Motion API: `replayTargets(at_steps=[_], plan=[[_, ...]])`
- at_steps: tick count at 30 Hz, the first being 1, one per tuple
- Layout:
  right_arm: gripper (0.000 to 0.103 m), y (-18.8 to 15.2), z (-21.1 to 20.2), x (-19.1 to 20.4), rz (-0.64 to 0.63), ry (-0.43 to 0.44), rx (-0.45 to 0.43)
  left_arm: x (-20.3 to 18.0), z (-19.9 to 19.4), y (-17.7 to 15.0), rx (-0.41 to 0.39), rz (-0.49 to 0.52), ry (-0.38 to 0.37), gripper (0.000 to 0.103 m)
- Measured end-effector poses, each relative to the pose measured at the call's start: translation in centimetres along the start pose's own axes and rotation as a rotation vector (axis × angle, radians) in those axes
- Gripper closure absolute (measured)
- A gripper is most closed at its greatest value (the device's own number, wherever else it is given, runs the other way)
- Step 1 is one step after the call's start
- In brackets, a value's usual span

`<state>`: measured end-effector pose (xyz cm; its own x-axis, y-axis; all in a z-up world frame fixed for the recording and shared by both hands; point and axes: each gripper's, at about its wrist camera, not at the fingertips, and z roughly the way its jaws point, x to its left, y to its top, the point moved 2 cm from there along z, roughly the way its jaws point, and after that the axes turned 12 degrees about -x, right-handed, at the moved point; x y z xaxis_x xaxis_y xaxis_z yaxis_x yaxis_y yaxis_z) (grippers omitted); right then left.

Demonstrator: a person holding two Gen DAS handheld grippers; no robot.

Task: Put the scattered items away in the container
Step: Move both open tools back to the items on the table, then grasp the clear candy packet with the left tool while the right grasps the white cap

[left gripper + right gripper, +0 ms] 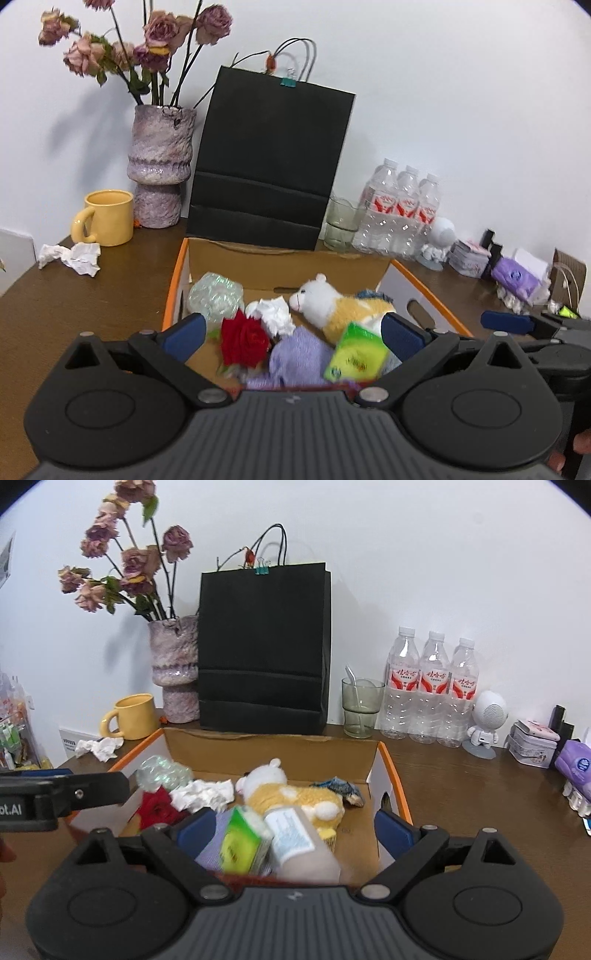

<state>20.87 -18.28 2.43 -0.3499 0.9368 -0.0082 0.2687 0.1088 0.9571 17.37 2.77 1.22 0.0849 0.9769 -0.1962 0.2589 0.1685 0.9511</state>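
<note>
A cardboard box with an orange rim (173,280) (397,775) stands on the brown table. In it lie a bubble-wrap ball (216,297), a red rose (245,339), crumpled paper (275,312), a plush toy (340,302) (291,794), a purple cloth (299,356) and a green packet (356,352) (240,843). My left gripper (291,334) hovers open over the box's near side, holding nothing. My right gripper (295,830) is open just above the packet and a beige labelled item (303,849), its pads apart from both. Crumpled white paper (70,258) (99,747) lies on the table by the mug.
Behind the box stand a black paper bag (269,162), a vase of dried roses (160,166), a yellow mug (107,218), a glass (360,709), three water bottles (432,690) and a white robot figure (485,720). A tin (532,744) and a purple tissue pack (576,766) sit far right.
</note>
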Motion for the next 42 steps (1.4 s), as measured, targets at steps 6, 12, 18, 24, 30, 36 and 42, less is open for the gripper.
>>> replayTargets(at_steps=[6,12,18,24,30,36,42], plan=[[0.01,-2.0,-3.0,0.9,-0.021,-0.018,-0.024,0.5,-2.9,-1.6,0.054,-0.023,-0.005,0.0],[0.01,-4.5,-4.3,1.1,-0.008,-0.025,-0.009,1.4,-4.5,-3.3,0.108,-0.012,0.017,0.004],[0.01,-6.5,-4.4,1.1,-0.005,-0.038,0.02,2.1,-4.9,-5.0,0.16,-0.021,0.02,0.011],[0.012,-7.5,-3.9,1.5,-0.014,-0.013,0.05,2.6,-4.5,-6.2,0.202,-0.054,0.0,0.018],[0.02,-8.0,-2.6,2.2,-0.001,0.083,0.107,2.9,-2.6,-7.4,0.26,-0.093,0.0,0.029],[0.04,-7.8,0.2,3.7,-0.041,0.149,0.157,1.9,0.4,-7.8,0.285,-0.078,0.026,0.044],[0.069,-8.5,1.4,4.7,-0.052,0.175,0.179,1.2,1.3,-8.2,0.272,-0.015,0.066,0.079]])
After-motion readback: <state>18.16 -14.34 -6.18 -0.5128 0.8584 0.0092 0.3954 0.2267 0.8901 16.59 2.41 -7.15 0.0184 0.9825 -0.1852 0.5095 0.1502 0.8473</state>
